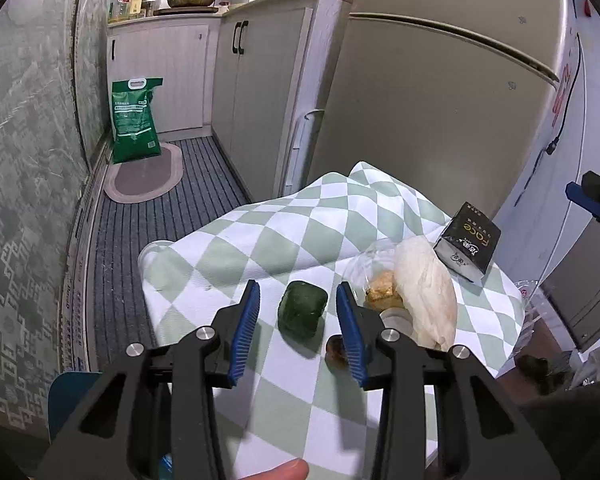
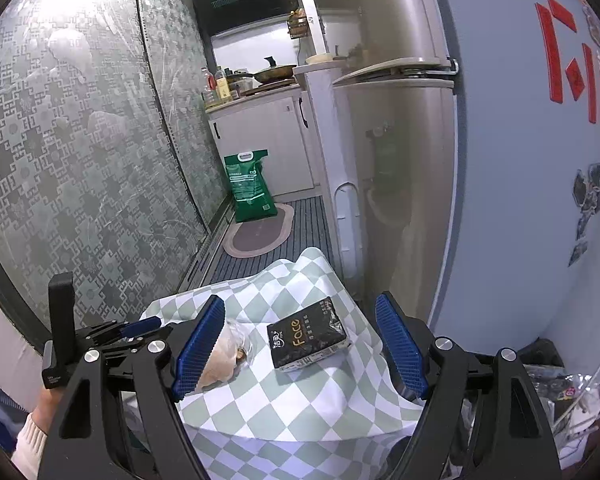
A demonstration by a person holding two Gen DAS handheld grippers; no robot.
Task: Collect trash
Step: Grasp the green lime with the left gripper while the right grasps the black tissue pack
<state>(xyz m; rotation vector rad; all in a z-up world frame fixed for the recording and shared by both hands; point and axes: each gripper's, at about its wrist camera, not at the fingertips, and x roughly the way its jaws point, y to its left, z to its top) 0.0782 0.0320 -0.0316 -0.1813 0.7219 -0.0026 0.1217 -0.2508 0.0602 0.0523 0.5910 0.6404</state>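
Observation:
On the table's green-and-white checked cloth (image 1: 260, 240) lies a dark green lump (image 1: 302, 314). My left gripper (image 1: 298, 287) is open around it, and a gap shows between the lump and each blue pad. A small brown scrap (image 1: 337, 354) lies by the right pad. Beyond it are a clear bag with brown food (image 1: 382, 294), a crumpled white bag (image 1: 424, 292) and a black tissue pack (image 1: 468, 242). My right gripper (image 2: 300, 300) hangs open and empty above the tissue pack (image 2: 306, 340). The bags (image 2: 230, 354) show partly behind its left finger.
A tall fridge (image 1: 420, 120) stands right behind the table, with white cabinets (image 1: 252, 100) beside it. On the striped floor are a green sack (image 1: 136, 120) and an oval mat (image 1: 144, 178). A patterned glass door (image 2: 80, 160) lines the left. Clear plastic (image 2: 568, 396) lies right of the table.

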